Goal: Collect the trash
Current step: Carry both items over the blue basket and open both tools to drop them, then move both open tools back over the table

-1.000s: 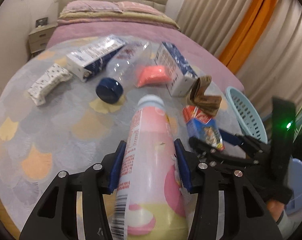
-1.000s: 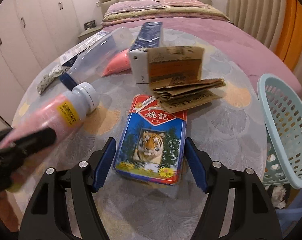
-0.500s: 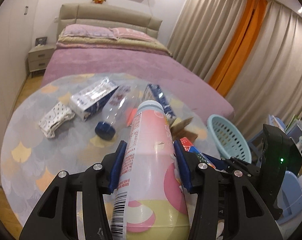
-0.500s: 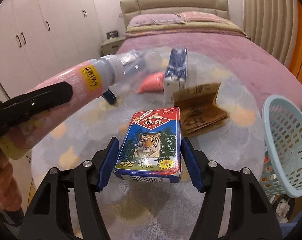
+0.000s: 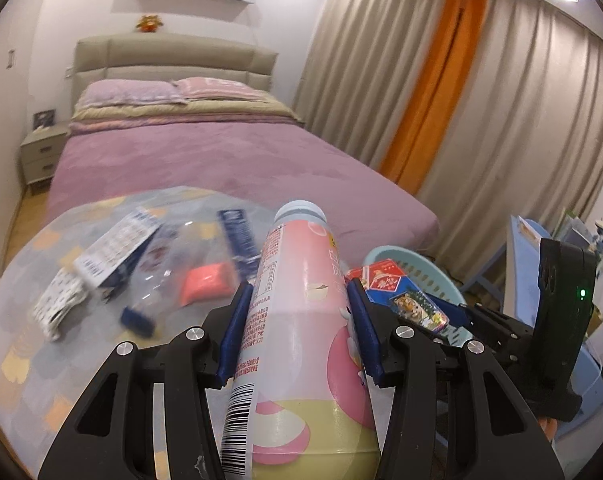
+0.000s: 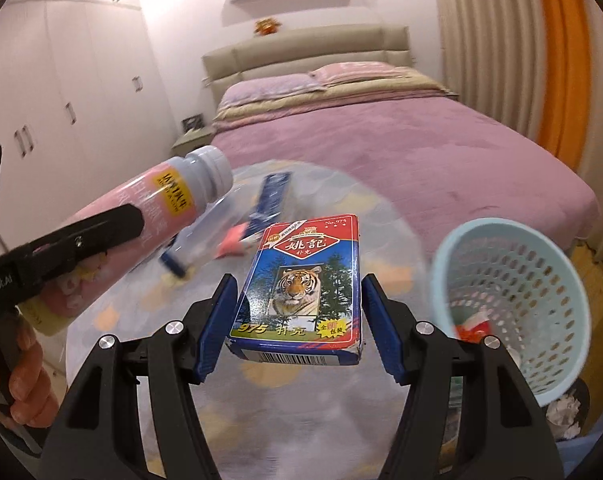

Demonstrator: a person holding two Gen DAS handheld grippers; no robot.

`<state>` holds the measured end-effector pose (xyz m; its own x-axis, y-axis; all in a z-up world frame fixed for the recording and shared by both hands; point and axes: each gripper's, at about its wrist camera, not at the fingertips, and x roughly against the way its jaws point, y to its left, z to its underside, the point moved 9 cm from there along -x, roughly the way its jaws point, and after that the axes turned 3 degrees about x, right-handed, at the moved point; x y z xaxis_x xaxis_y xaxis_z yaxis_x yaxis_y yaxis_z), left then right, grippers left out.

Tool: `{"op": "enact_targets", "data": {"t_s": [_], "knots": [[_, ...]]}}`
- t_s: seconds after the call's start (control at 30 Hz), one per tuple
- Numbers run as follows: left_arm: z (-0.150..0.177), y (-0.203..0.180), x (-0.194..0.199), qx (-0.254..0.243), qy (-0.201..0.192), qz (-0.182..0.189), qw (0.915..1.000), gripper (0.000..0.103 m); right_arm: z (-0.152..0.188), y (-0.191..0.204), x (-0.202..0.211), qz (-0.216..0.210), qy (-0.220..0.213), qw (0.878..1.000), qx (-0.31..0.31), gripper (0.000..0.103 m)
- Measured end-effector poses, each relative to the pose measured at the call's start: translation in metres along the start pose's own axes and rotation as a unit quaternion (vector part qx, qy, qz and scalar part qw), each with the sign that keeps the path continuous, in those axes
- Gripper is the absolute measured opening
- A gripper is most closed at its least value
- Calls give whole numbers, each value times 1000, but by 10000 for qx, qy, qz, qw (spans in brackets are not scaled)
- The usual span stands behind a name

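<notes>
Left wrist view: the left gripper (image 5: 299, 334) is gripping a pink bottle (image 5: 301, 328), with both blue pads pressing on its sides, so the jaws are sitting about half open around a fairly fat body. The bottle is pointing away from the camera, pale blue cap end farthest out, barcode end closest. It's hanging in the air above the round table (image 5: 17, 336). Off to the right of this gripper, the right gripper (image 5: 441, 320) is carrying the tiger card box (image 5: 401, 296), and the light blue basket (image 5: 437, 270) is peeking out just behind that box. Ahead and to the left, down on the table, a clear bottle with a dark blue cap (image 5: 153, 284), an orange-pink packet (image 5: 203, 282) and a couple of blue and white cartons are lying around, all a bit blurry.

Right wrist view: the right gripper (image 6: 297, 320) is holding the tiger card box (image 6: 301, 288) flat between its blue pads, printed face up, jaws fairly wide since the box is wide. The box is hanging clear of the table. The basket (image 6: 513, 288) is sitting lower right of the gripper, near it, with some scraps in it. To the left, the left gripper (image 6: 81, 248) is holding the pink bottle (image 6: 141, 216), cap tilting up and to the right, and a hand (image 6: 17, 376) is showing at the bottom left edge.
</notes>
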<state>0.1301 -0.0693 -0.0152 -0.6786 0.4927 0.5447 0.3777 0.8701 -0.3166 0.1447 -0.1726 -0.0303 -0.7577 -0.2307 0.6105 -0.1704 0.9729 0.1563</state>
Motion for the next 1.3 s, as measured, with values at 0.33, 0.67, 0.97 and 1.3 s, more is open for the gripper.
{"op": "enact_targets", "data": {"t_s": [0.33, 0.67, 0.97, 1.3], "knots": [[-16, -79, -58, -439, 237, 526, 9974, 47, -9, -95, 21, 537, -109, 9952, -812, 60], [-5, -142, -139, -623, 731, 800, 9922, 47, 12, -196, 10, 1056, 136, 9794, -1717, 60], [22, -158, -199, -512, 1292, 846, 9867, 47, 54, -261, -16, 1228, 699, 9577, -2505, 60], [34, -166, -217, -430, 1510, 898, 9835, 54, 78, -280, -32, 1392, 946, 9483, -2689, 62]]}}
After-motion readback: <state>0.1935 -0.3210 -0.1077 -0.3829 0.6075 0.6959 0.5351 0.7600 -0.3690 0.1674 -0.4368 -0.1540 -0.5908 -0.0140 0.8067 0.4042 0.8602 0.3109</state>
